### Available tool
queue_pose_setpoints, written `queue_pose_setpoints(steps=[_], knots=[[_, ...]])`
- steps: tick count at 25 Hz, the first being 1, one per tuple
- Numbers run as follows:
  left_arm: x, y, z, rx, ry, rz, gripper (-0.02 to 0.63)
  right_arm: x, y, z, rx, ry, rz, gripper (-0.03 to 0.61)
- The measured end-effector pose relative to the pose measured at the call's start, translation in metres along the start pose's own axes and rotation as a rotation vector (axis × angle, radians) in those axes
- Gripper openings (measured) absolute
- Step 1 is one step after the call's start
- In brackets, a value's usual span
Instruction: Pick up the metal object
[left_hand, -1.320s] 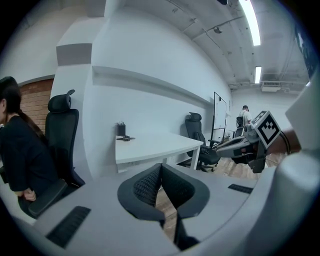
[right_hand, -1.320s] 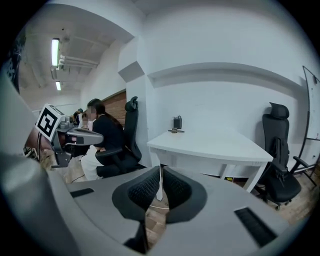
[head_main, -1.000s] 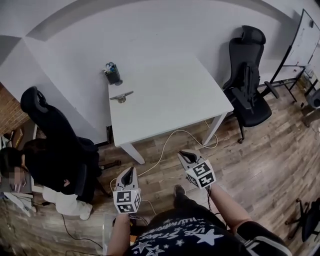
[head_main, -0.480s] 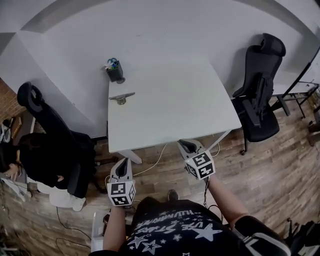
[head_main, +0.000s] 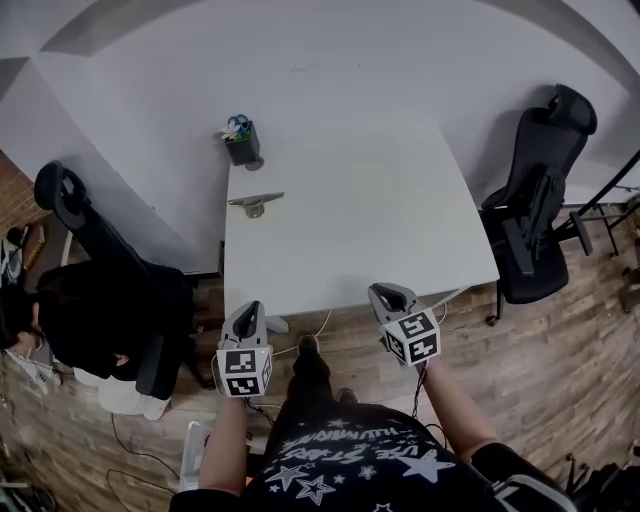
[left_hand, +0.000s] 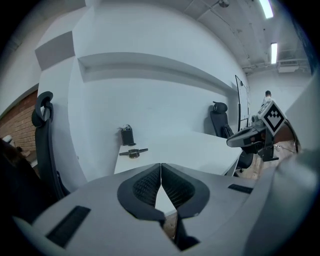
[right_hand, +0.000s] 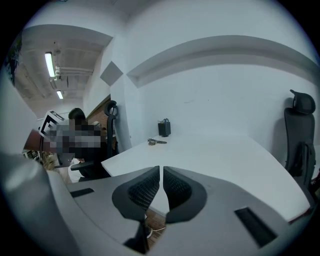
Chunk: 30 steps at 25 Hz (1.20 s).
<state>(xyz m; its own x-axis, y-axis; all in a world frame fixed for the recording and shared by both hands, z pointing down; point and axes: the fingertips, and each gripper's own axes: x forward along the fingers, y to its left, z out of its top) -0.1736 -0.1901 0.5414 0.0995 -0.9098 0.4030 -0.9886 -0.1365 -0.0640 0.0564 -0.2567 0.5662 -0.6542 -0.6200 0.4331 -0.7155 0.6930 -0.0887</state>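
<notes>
Standing short of the counter (head_main: 360, 215) — step in hand, as judged: the approach, with no reach begun.

Head view. Metal object (head_main: 255, 204): lies flat near the counter's far left corner, in front of a dark pen holder (head_main: 242, 146), and the two do not touch. Left tongs (head_main: 251, 312) and right tongs (head_main: 386, 294): both are held low by the counter's near edge, over the wooden floor (head_main: 520, 350), well apart from the object. Black office chairs (head_main: 540, 190) stand at either side. A seated person (head_main: 90, 320) is at the left.

Left gripper view. Left tongs (left_hand: 161, 176): pads are pressed together with nothing between them. Metal object (left_hand: 133, 151): sits far across the counter, a little left of the tips' line, with the pen holder (left_hand: 127, 135) behind it. The right tongs (left_hand: 250, 138) show at the right.

Right gripper view. Right tongs (right_hand: 161, 181): pads are drawn all but together, leaving a hairline gap and pinching nothing. Metal object (right_hand: 156, 142): lies far across the counter, left of centre, with the pen holder (right_hand: 164, 128) just beyond.

Next move, as judged: carry one pair of tongs forward over the counter — the left is on the object's side. The pads should spread before arrival and come down astride the object's slim bar. The piece sits low and looks small, so a shallow pass could skid it toward the holder.
</notes>
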Motion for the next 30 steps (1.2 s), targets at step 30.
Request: queue_pose_setpoints(steps=[30], knots=[[0.263, 0.149, 0.046, 0.711, 0.151, -0.011, 0.242, 0.191, -0.079, 0.095, 0.066, 0.055, -0.129, 0.052]])
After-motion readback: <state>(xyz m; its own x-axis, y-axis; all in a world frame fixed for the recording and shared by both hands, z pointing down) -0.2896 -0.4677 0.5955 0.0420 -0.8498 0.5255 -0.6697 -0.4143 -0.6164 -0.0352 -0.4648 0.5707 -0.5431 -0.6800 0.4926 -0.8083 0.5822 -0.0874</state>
